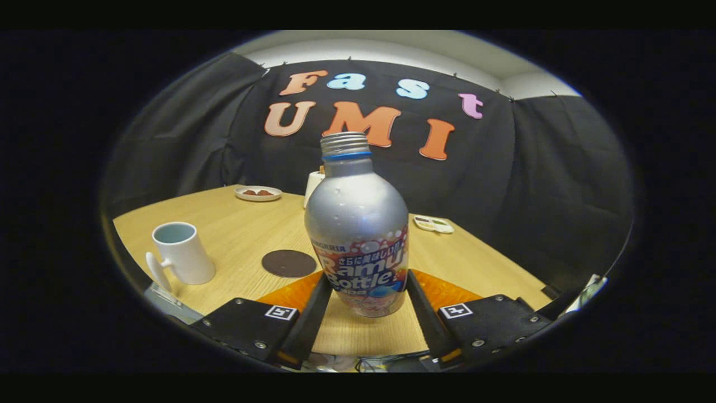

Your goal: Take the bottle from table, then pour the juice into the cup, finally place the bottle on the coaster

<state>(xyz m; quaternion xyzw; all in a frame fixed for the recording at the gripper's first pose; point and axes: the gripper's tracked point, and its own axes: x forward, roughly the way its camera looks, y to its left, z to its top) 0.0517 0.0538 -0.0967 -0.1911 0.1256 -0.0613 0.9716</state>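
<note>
A silver metal bottle [358, 224] with a printed label and an uncapped threaded neck stands upright between my fingers. Both fingers press on its lower sides, so my gripper [367, 278] is shut on it. Its base is at the wooden table [240, 229]; I cannot tell whether it rests there or hangs just above. A white cup [182, 252] with a handle stands to the left, ahead of the left finger. Between the cup and the bottle lies a dark round coaster [289, 263], flat on the table and bare.
A small plate [258, 193] with brown pieces sits at the table's far side. A white object [313, 187] is partly hidden behind the bottle. A small flat tray [433, 224] lies to the right, near the far edge.
</note>
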